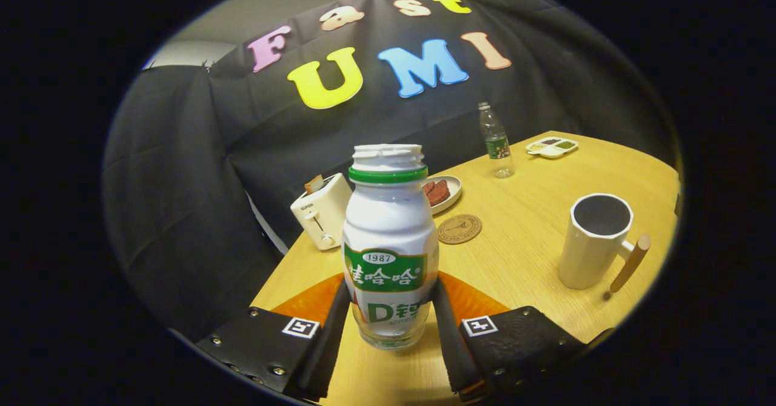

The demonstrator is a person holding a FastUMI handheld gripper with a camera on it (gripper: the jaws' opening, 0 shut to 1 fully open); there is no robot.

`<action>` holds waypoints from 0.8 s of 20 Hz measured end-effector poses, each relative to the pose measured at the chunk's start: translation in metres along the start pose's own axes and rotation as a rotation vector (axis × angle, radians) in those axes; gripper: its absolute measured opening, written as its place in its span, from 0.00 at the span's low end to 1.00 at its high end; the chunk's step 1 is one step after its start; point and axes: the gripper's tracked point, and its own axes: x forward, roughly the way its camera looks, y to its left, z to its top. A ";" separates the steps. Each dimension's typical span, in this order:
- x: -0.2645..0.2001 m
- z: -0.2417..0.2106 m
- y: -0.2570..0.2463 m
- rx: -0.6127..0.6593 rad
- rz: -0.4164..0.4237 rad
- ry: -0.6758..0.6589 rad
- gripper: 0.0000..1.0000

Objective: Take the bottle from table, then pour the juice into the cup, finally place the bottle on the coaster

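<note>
A cream toaster (321, 215) holds a toast slice. The gripper (388, 321) is clenched on the white plastic bottle with green label (390, 254), which stands upright between its fingers over the wooden table (527, 242). Beyond: a round cork coaster (459, 228). The cream cup with wooden handle (594, 248) shows a dark inside.

The scene is lit evenly and fairly brightly from overhead, and the wooden table (533, 224) is rendered in a warm yellow tone. Soft highlights are seen on the shoulder of the bottle (389, 242), and a short, faint shadow is cast beside the cup (597, 248). Strong fisheye bending is visible: the table edge and the cloth wall (182, 169) are curved toward the rim. Focus is sharp at the centre and slightly softened at the periphery, where the picture is darkened.
</note>
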 end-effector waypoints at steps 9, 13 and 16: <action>0.004 0.002 -0.033 0.274 -0.035 0.011 0.71; 0.007 0.005 -0.043 0.367 -0.030 0.007 0.71; 0.009 0.007 -0.053 0.427 -0.034 0.007 0.71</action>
